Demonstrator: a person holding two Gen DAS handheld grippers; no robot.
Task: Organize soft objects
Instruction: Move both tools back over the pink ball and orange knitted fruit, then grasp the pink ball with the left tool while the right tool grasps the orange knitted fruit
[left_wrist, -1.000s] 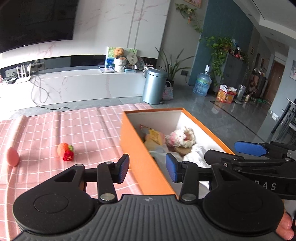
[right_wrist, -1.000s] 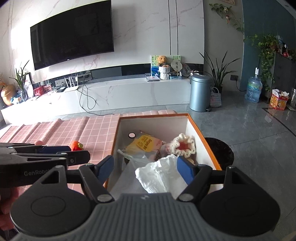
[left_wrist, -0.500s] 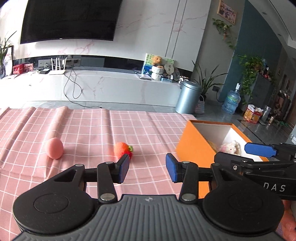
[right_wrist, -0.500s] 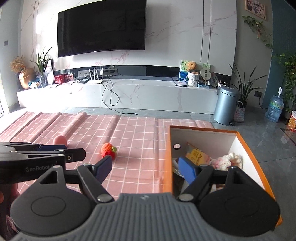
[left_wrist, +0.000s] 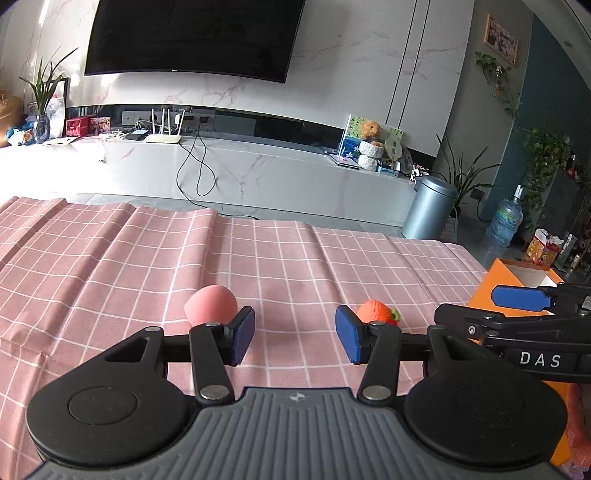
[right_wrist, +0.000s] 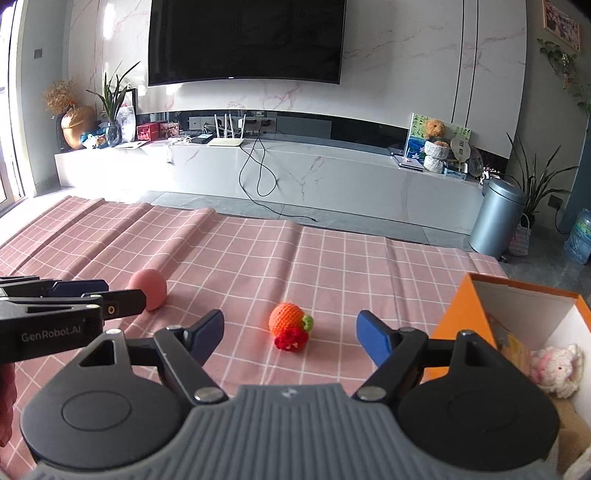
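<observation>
The right gripper (right_wrist: 290, 334) is held with its jaws spread wide and empty above the pink checked cloth (right_wrist: 332, 266). Just ahead of it, between its fingers, a crocheted orange strawberry (right_wrist: 290, 328) is seen lying on the cloth. The left gripper (left_wrist: 294, 338) is likewise parted and empty; a pink egg-shaped sponge (left_wrist: 210, 304) is found just beyond its left finger. Right of both grippers an orange box (right_wrist: 458, 314) is set, with what seems a knitted pink-white toy (right_wrist: 556, 369) inside.
</observation>
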